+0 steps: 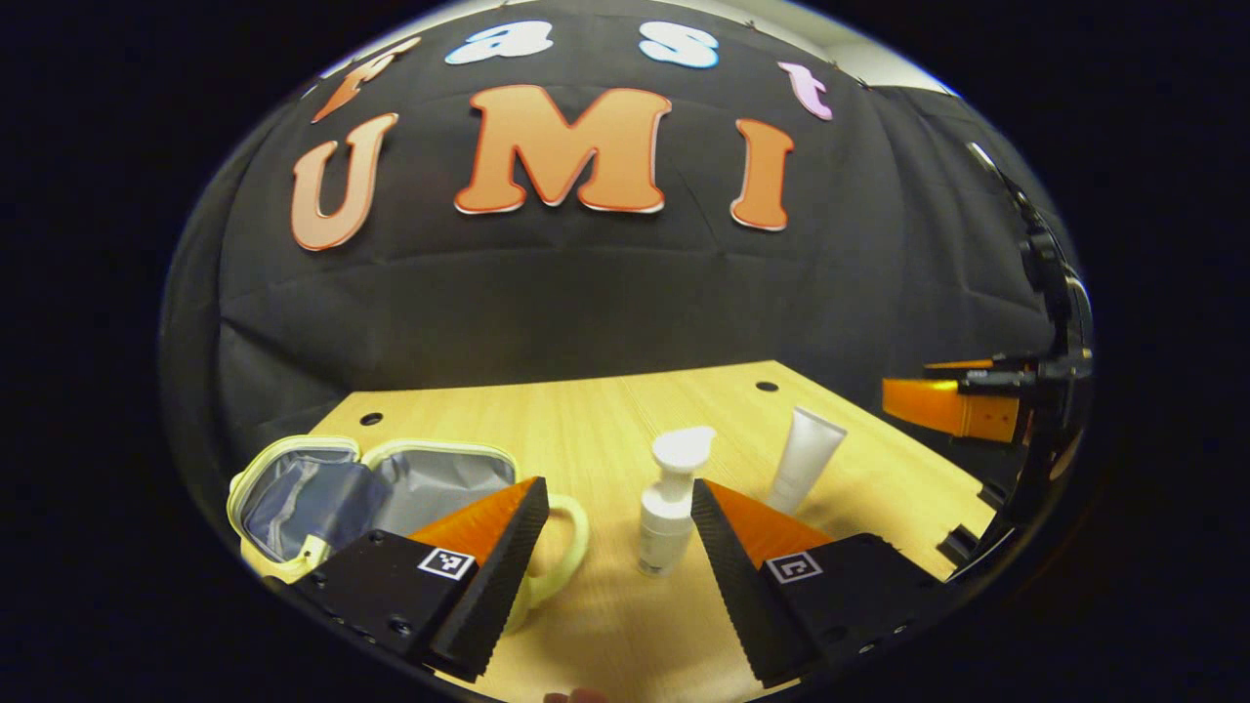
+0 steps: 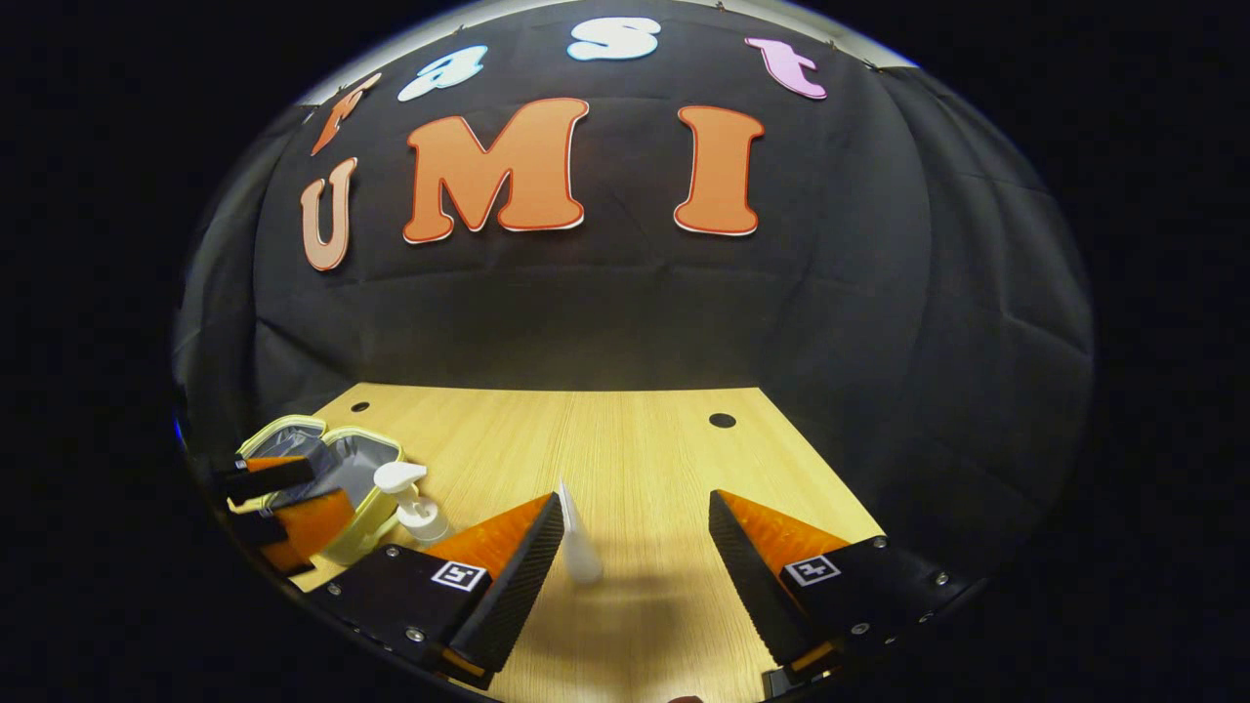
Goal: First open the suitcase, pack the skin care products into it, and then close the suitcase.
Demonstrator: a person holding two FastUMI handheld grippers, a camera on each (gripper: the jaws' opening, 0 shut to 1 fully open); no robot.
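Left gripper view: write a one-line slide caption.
Open left gripper approaches pump bottle; suitcase lies open, tube waits.

Probably a recording booth: black cloth wall (image 2: pixel 625 303) behind a bare wooden table (image 2: pixel 635 449).

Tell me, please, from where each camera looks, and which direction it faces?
Left gripper view: rides the left gripper, facing the pump bottle on the table; own open fingers below, right gripper farther off.
Right gripper view: rides the right gripper, facing the tube; own open fingers below.
Shared: open suitcase, bottle, tube, table.
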